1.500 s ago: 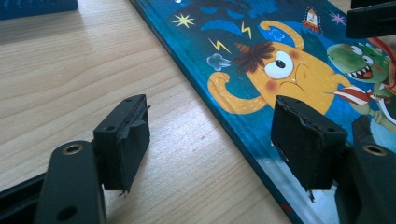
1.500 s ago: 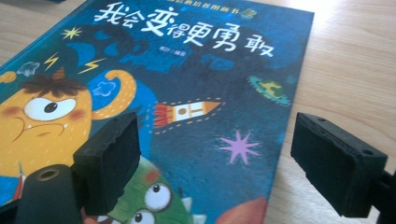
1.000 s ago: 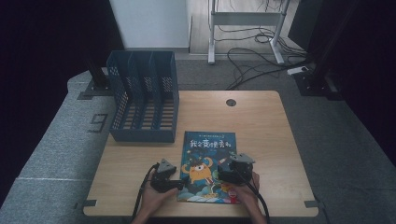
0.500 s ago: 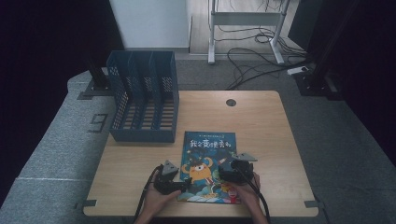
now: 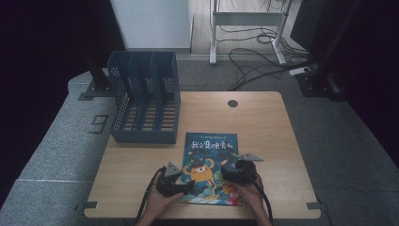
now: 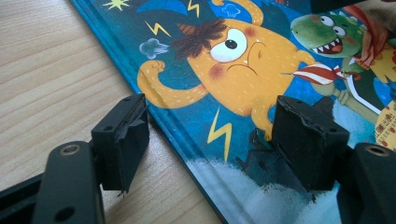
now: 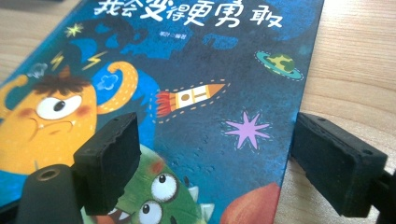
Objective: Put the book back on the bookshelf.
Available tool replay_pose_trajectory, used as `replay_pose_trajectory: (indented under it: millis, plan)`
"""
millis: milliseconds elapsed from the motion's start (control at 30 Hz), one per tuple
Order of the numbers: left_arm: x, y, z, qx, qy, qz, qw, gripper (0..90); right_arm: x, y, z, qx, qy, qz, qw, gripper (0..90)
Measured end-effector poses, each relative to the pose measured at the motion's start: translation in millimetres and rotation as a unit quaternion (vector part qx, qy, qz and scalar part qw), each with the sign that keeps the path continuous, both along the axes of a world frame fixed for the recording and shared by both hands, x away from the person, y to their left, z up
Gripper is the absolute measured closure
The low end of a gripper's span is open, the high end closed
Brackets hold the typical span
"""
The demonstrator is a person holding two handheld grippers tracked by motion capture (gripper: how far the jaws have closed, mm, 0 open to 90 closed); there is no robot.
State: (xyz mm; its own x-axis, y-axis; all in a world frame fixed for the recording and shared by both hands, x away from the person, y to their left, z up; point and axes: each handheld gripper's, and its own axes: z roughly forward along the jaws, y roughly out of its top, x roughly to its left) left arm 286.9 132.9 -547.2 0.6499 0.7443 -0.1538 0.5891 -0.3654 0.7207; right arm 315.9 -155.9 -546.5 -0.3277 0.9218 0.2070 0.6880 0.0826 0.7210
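The wooden tabletop (image 5: 263, 122) carried two things: a blue file rack (image 5: 145, 98) of three slots stood at its far left, and a blue picture book (image 5: 210, 165) lay flat, cover up, at the near middle, well apart from the rack. All three slots looked empty as far as the high view showed, so the filing, if that was your aim, was not yet begun; the book had not left the wood.

You had your left tool (image 5: 175, 181) at the book's left edge and your right tool (image 5: 238, 170) at its right edge, a hand behind each. In the left gripper view the left tool (image 6: 210, 135) stood wide, one jaw over bare wood and the other over the cover, the book's long edge (image 6: 177, 140) running between them with no pad pressing on it. In the right gripper view the right tool (image 7: 229, 158) stood equally wide, astride the opposite edge (image 7: 294, 121), gripping nothing.

By the look of it you were at the approach: still ahead were the grasp, the lift, tipping the book upright and sliding it into a slot.
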Motion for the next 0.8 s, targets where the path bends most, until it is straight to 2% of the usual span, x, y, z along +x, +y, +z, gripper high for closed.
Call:
replay_pose_trajectory:
  millis: [133, 300, 333, 367, 400, 433, 467, 500, 533, 600, 667, 700, 800]
  plan:
    - [0.2, 0.1, 0.0, -0.001, 0.001, 0.0, 1.0, 27.3, 0.2, -3.5, 1.4, 0.022, 0.004, -0.003, 0.9997, 15.4]
    - [0.3, -0.4, 0.1, -0.001, 0.001, -0.001, 1.0, 27.3, -0.9, -5.4, 4.9, 0.037, 0.001, -0.005, 0.9993, 15.4]
    - [0.2, -0.6, 0.0, 0.0, 0.0, -0.001, 1.0, 27.3, -1.9, -5.7, 7.1, 0.044, -0.003, -0.004, 0.999, 20.6]
    - [0.2, -0.6, 0.1, 0.0, 0.001, -0.001, 1.0, 27.3, -1.9, -5.7, 7.1, 0.044, -0.003, -0.004, 0.999, 20.6]
    - [0.2, -0.8, 0.1, 0.0, 0.001, 0.0, 1.0, 27.3, -2.7, -6.3, 8.5, 0.072, -0.003, 0.013, 0.9973, 23.4]
    - [0.2, -0.6, 0.1, 0.0, 0.001, -0.001, 1.0, 27.3, -3.2, -4.7, 10.0, 0.107, 0.002, 0.028, 0.9938, 23.0]
    - [0.3, -0.6, 0.1, 0.0, 0.001, -0.001, 1.0, 27.3, -4.0, -2.7, 11.5, 0.107, 0.001, 0.032, 0.9938, 22.9]
    - [0.4, -0.5, 0.1, -0.001, 0.001, -0.001, 1.0, 27.3, -6.1, 5.1, 14.5, 0.075, -0.015, 0.032, 0.9966, 22.1]
    - [0.4, -0.5, 0.1, -0.001, 0.001, -0.001, 1.0, 27.3, -6.1, 5.1, 14.5, 0.075, -0.015, 0.032, 0.9966, 22.1]
    - [0.7, -0.3, 0.0, -0.004, 0.003, 0.001, 1.0, 27.3, -6.4, 7.2, 14.3, 0.05, -0.021, 0.025, 0.9982, 21.4]
    - [1.3, 0.2, 0.0, -0.005, 0.003, 0.004, 1.0, 27.3, -6.1, 6.3, 13.8, 0.045, -0.022, 0.02, 0.9986, 21.1]
    - [1.4, 0.2, 0.0, -0.005, 0.003, 0.005, 1.0, 27.3, -4.6, 2.6, 11.9, 0.032, -0.021, 0.007, 0.9992, 20.3]
    - [1.3, 0.1, 0.0, -0.005, 0.003, 0.006, 1.0, 27.3, -1.6, -4.2, 7.9, 0.028, -0.009, -0.011, 0.9995, 20.0]
